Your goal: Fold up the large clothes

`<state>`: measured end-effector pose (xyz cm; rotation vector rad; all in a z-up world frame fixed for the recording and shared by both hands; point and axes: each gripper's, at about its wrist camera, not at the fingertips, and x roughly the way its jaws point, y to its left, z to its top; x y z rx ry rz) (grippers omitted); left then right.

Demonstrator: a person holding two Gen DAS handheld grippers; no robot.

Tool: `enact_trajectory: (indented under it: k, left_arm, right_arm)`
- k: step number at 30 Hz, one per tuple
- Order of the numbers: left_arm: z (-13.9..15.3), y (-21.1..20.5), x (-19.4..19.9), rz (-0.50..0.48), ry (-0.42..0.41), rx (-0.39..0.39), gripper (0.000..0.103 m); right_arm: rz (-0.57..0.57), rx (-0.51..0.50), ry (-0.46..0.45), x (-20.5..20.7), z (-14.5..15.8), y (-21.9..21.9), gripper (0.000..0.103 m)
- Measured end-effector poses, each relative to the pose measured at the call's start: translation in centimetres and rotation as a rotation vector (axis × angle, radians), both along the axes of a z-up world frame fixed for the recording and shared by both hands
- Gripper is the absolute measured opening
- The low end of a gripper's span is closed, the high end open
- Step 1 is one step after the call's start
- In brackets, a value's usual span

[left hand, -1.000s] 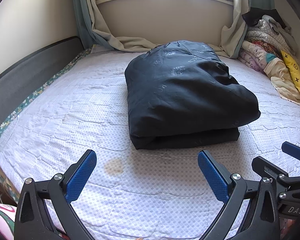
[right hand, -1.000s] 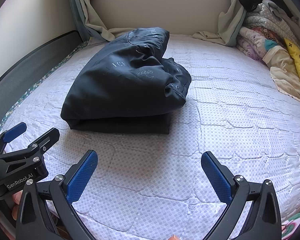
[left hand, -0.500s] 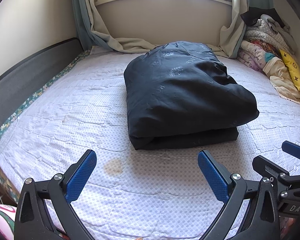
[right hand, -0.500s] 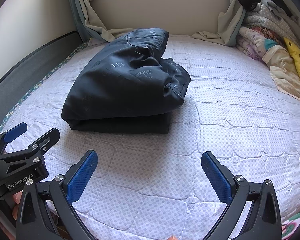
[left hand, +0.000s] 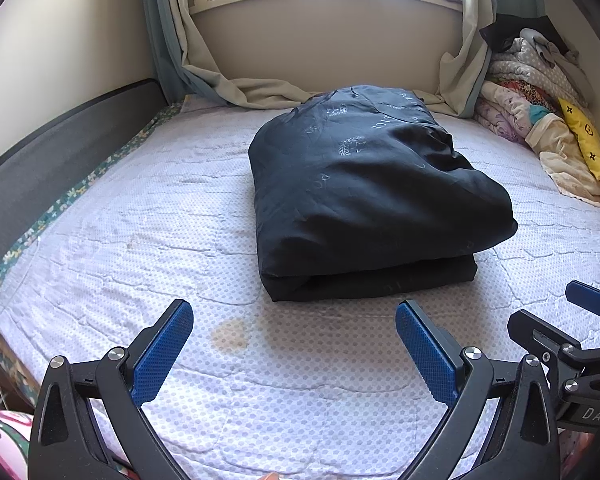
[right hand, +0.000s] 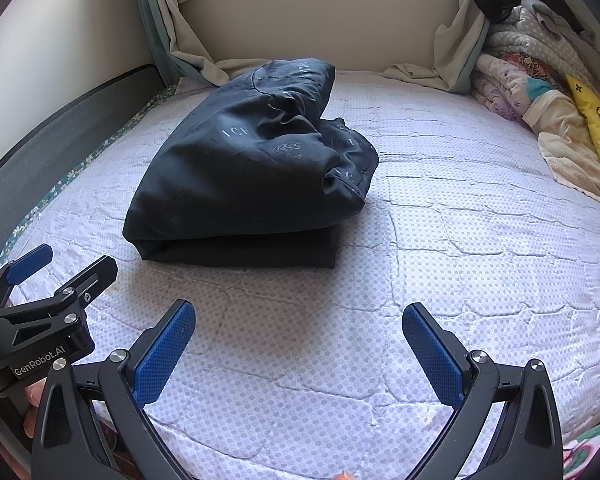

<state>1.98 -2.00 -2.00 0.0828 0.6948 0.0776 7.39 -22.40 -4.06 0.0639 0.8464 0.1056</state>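
Looking along the left tongs (left hand: 294, 350), both blue-padded fingers stand wide apart, holding nothing, above the near edge of the bed (left hand: 140, 240). A dark folded garment (left hand: 364, 200) lies on the quilted white cover, slightly right of centre, well apart from the fingers. A brownish stain (left hand: 229, 334) marks the cover just ahead of the left finger. Bedding (left hand: 540, 120) is piled at the far right by the wall, and curtains (left hand: 204, 72) trail onto the mattress under the window. The right tongs (left hand: 572, 340) show at the right edge.

Along the right tongs (right hand: 299, 354), the fingers are likewise spread and empty. The folded garment (right hand: 244, 176) sits left of centre, its folded edge facing the camera. The left tongs (right hand: 56, 280) appear at lower left, also spread.
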Motion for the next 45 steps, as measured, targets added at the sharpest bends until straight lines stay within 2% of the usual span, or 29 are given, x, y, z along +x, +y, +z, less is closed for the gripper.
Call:
enact_trajectory:
  k: [45]
  left_arm:
    - [0.30, -0.17, -0.38, -0.008, -0.029, 0.020, 0.103]
  right_arm:
    - [-0.008, 0.022, 0.029, 0.07, -0.88, -0.41, 0.103]
